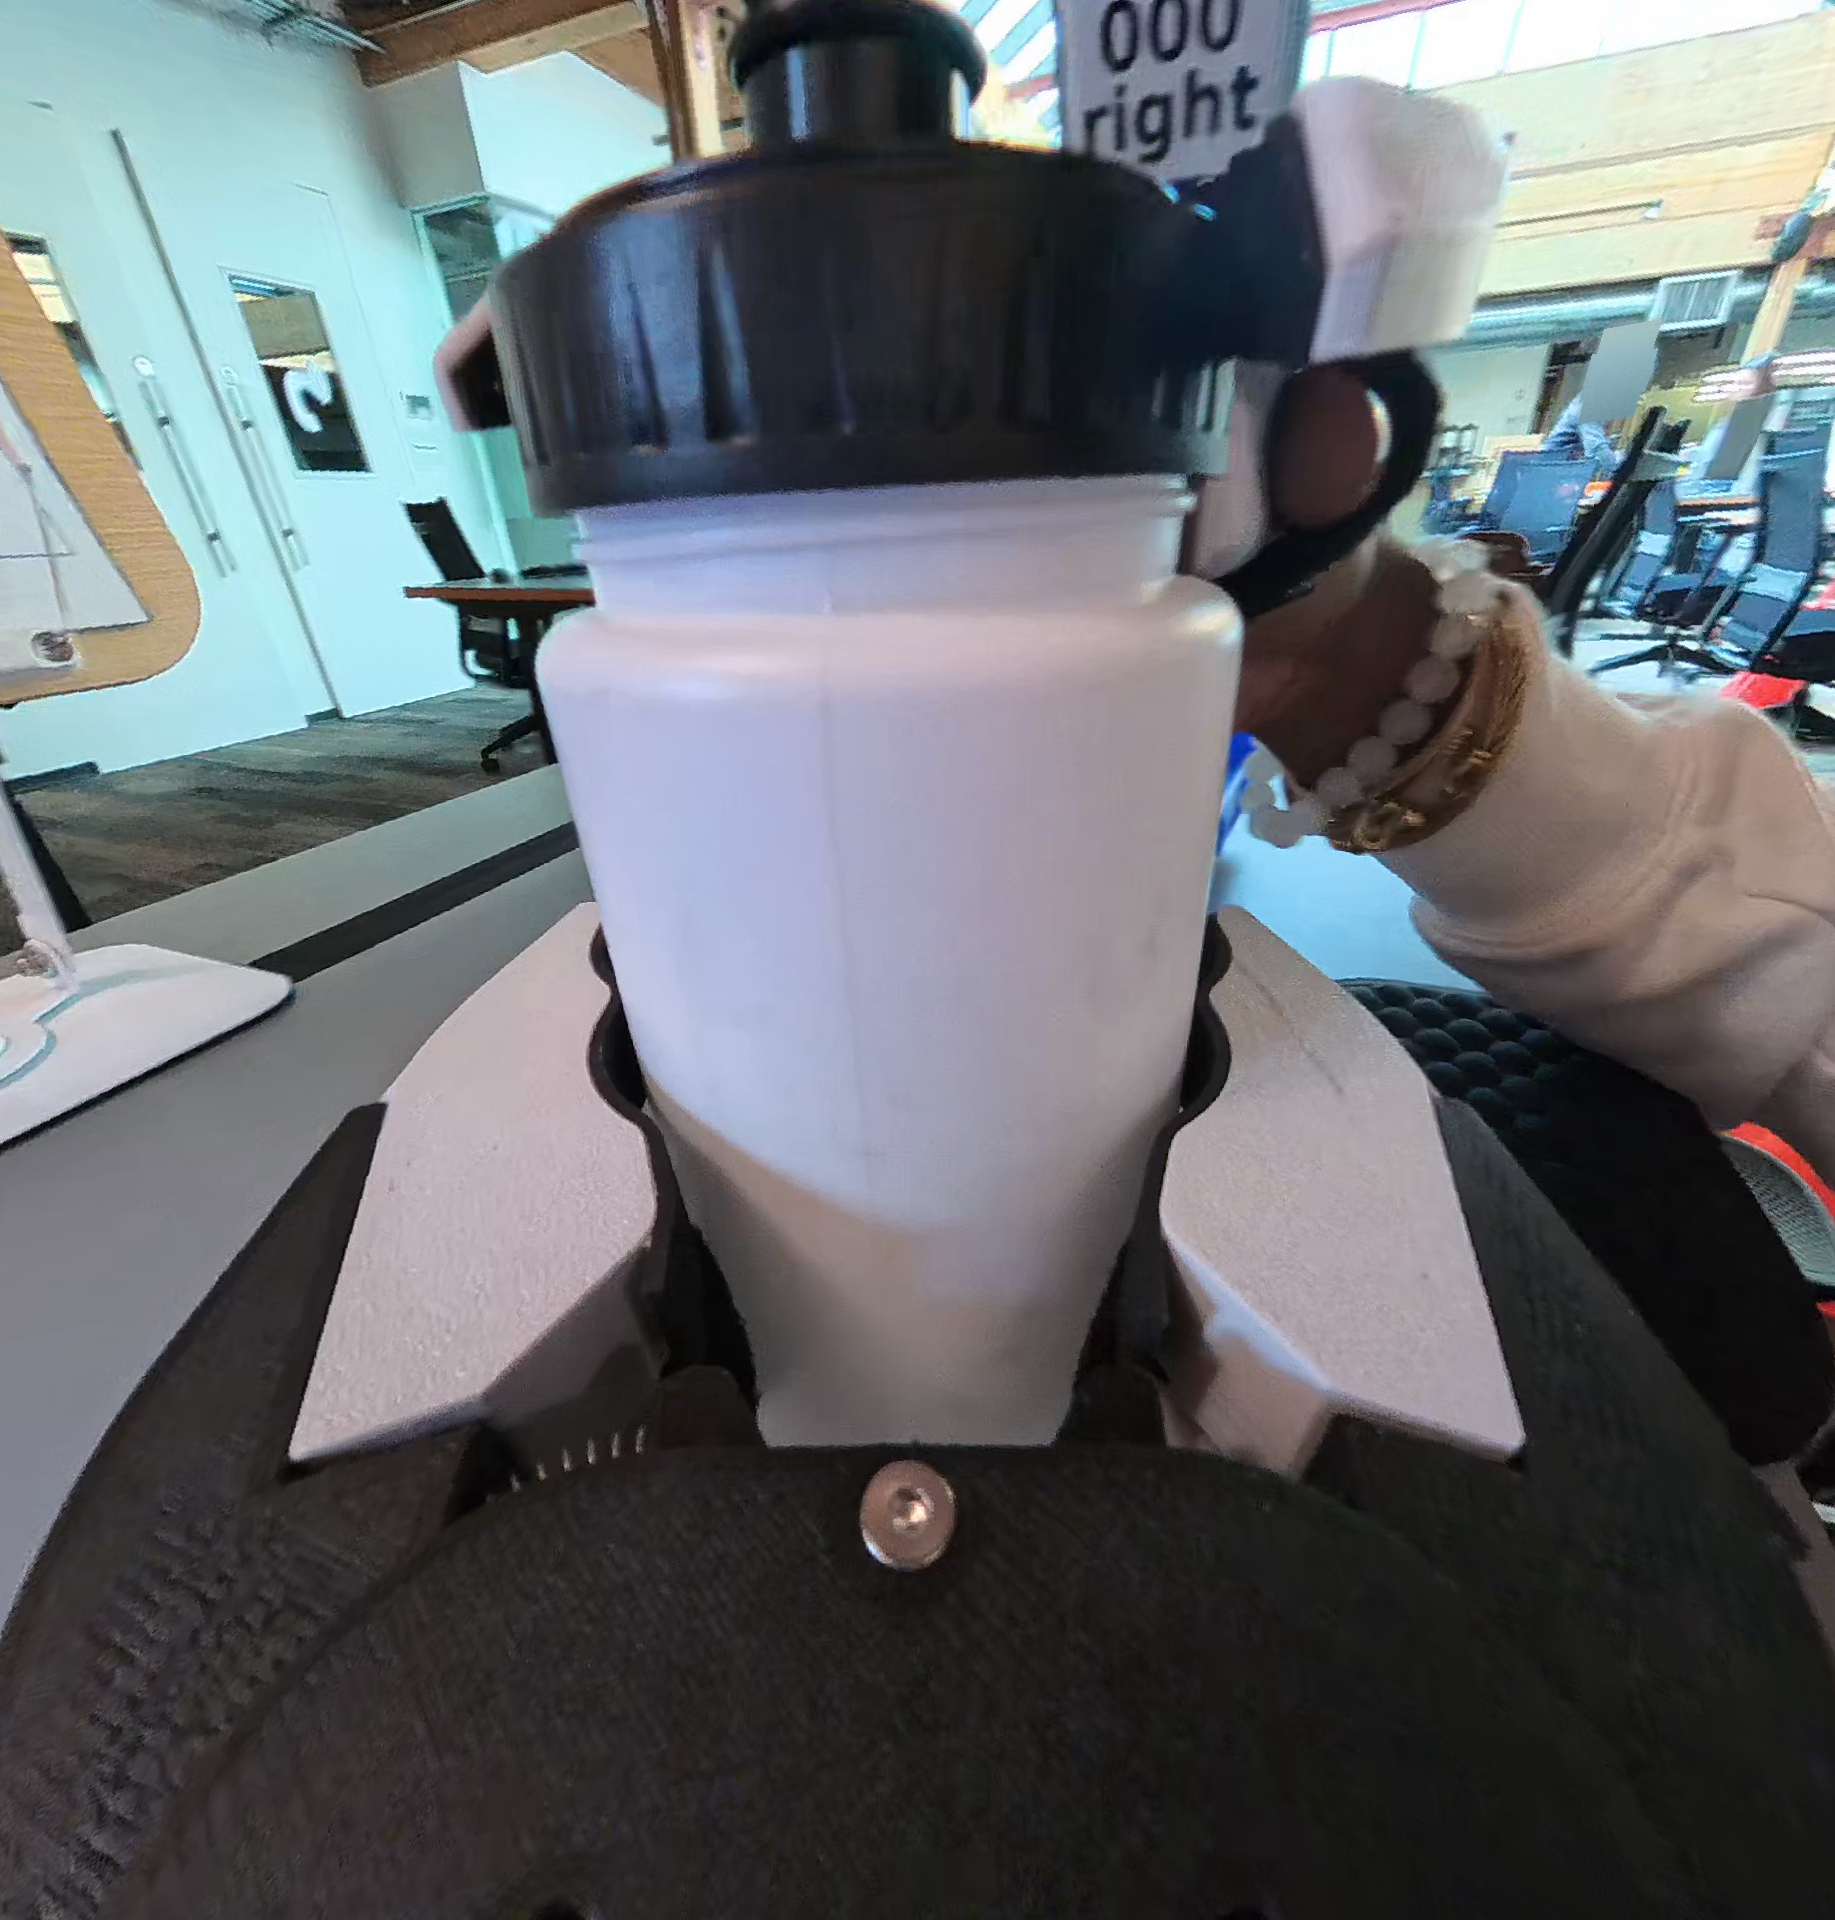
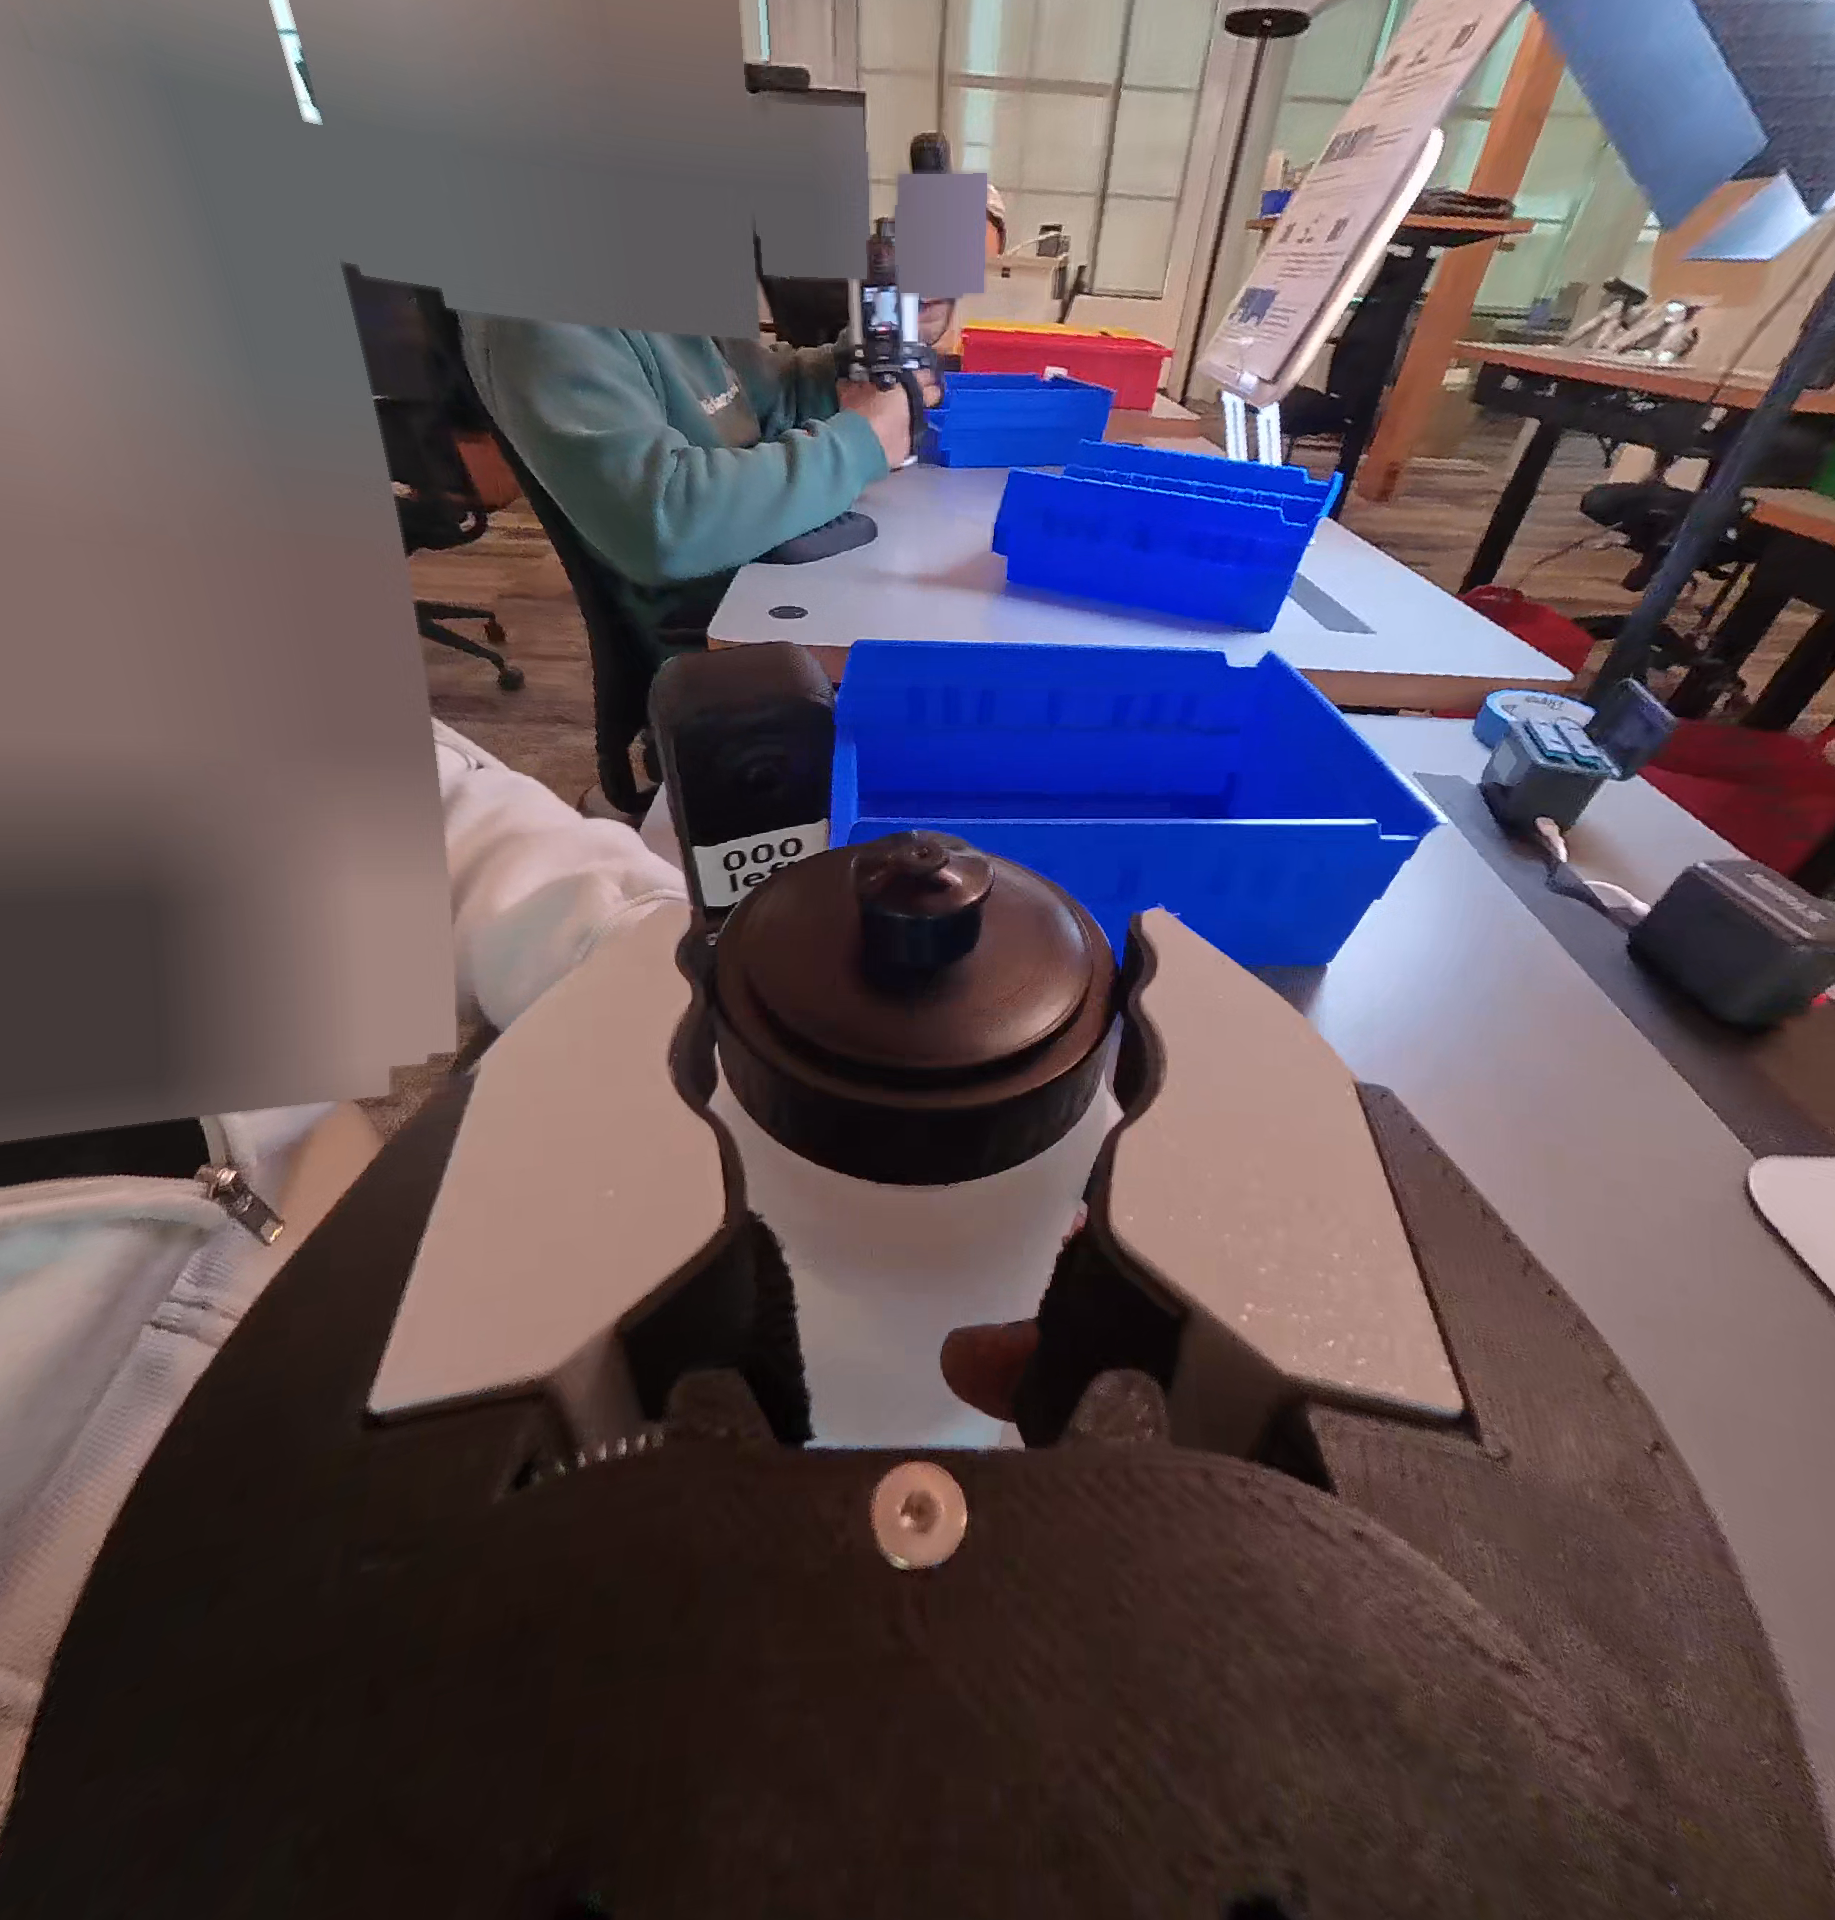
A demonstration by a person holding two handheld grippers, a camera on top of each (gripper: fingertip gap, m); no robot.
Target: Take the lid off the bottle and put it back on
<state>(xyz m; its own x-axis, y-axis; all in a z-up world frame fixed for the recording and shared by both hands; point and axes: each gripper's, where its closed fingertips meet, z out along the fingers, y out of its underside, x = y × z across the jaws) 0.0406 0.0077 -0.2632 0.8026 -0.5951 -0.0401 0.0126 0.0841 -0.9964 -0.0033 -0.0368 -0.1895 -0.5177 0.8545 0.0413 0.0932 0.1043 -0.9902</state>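
In the left wrist view, your left tongs reach forward and pinch the lower body of the white bottle, one finger on each side. The bottle stands upright, long axis vertical, with its black lid on top and the spout pointing up. Your right tongs pinch the lid from behind, and your cream-sleeved right hand sits at the right. The grey table lies to the left; beyond it are white doors and office chairs.

In the right wrist view, your right tongs come in level and clamp the lid on both sides, the bottle below it. A blue bin stands on the table just behind; more bins and a seated person are farther back.
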